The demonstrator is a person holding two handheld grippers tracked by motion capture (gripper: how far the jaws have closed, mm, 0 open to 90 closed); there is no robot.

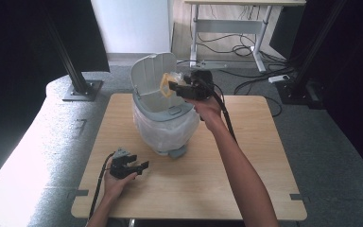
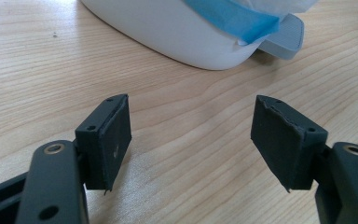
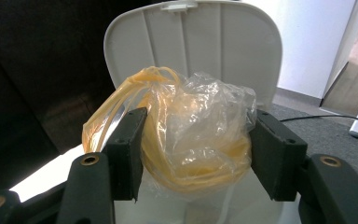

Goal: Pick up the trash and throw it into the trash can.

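A crumpled plastic bag [image 3: 193, 135], clear with a yellow tint and yellow handle loops, sits squeezed between the two black jaws of the right gripper [image 3: 196, 154]. The pads press into it from both sides, so the bag bulges out above and in front of them, and its handles trail off past the jaw that shows on the left of the right gripper view. In the high view the bag [image 1: 167, 83] shows as a small yellow bundle at the tip of the right gripper [image 1: 174, 87], held up in the air over the open mouth of a small bin [image 1: 163, 125].

Straight ahead of the gripper stands the bin's raised lid [image 3: 193, 44], pale grey and ribbed on its inner face, just behind the bag. Below the gripper, the bin is lined with a white bag that spills over its rim.

The bin stands on a wooden table [image 1: 246, 156]. The left gripper [image 1: 137, 166] rests low over the table on the person's side of the bin, well apart from the right one. Its jaws stand wide apart with nothing between them, only bare wood. Ahead of them lies the white base of the bin [image 2: 177, 35], with a strip of blue tape [image 2: 235, 21] on it.
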